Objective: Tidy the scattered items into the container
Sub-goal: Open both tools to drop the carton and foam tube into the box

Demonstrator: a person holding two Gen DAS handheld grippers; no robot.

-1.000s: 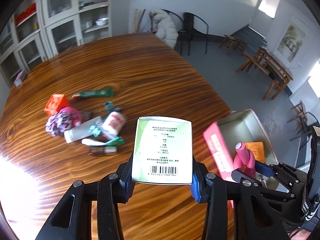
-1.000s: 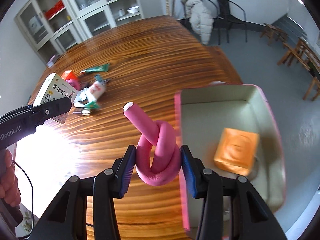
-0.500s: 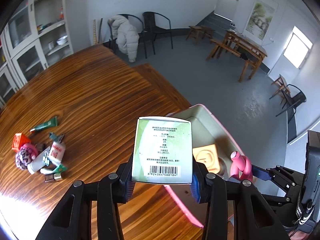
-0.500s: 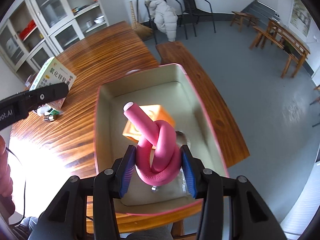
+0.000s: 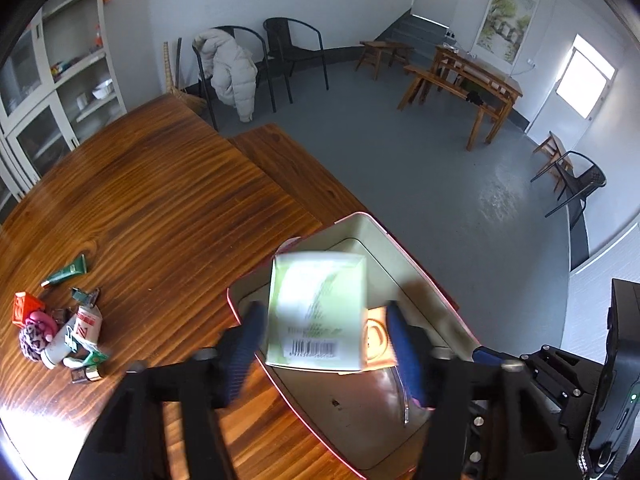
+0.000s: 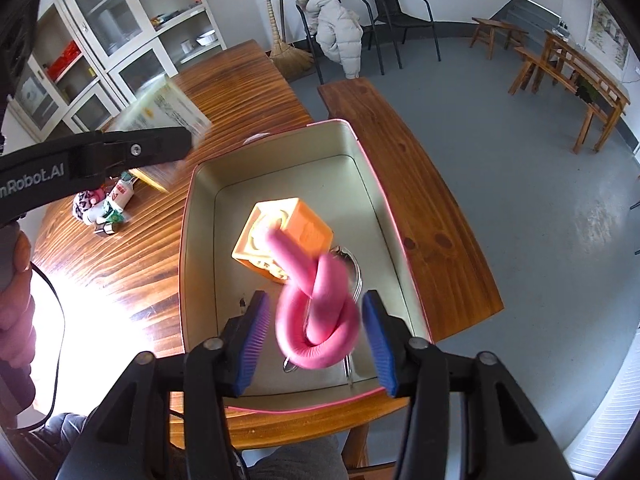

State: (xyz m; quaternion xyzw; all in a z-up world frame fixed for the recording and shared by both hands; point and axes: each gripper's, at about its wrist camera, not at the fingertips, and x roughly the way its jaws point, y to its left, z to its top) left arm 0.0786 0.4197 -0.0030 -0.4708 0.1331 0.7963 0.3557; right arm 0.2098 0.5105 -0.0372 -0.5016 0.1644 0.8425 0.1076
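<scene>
Above the container, both opening: left gripper off green box, right gripper off pink knot.

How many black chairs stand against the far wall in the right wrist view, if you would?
2: one black chair draped with a pale jacket, another empty just right of it.

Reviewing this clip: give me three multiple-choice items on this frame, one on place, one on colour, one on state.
1. The orange block lies: A in the container; B on the bench; C on the shelf.
2. The knotted foam roller is: A green; B pink; C white.
3. The right gripper pads and the roller: A pressing it; B apart from it; C roller absent.

A: the block sits on the container floor.
B: it is pink throughout.
B: the jaws are opening, gaps show on both sides.
</scene>
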